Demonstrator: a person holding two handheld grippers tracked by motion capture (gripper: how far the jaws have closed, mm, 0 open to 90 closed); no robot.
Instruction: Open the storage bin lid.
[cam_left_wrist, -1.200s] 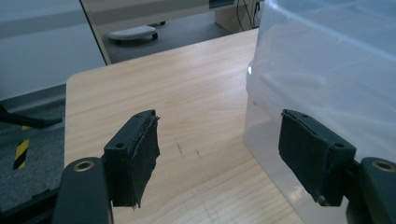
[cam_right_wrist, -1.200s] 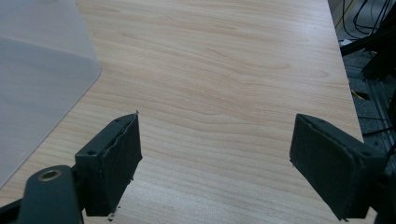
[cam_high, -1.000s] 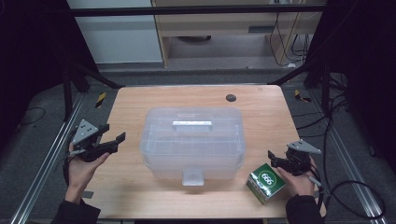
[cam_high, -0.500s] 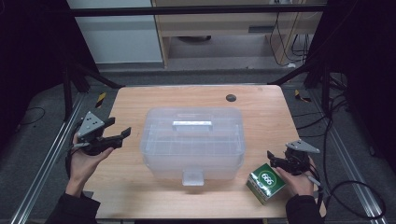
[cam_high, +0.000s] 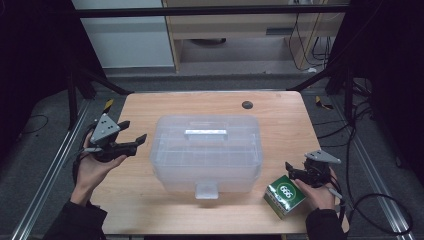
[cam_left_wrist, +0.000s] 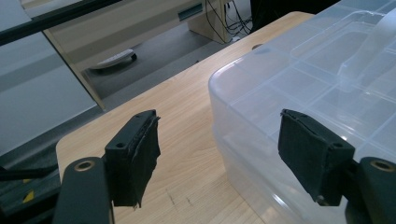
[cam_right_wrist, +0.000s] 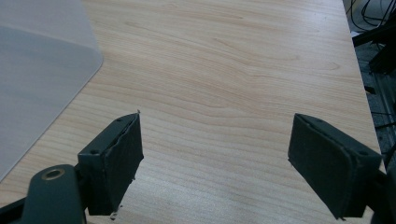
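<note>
Both grippers gape wide, holding nothing.
Left gripper nears the clear lidded plastic box; right gripper sits beside the green carton.

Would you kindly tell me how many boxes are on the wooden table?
2: a large clear plastic storage box at the centre, and a small green cardboard box near the front right corner. Nothing visible inside the clear one.

Clear bin blocks table centre; far edge free.
</note>
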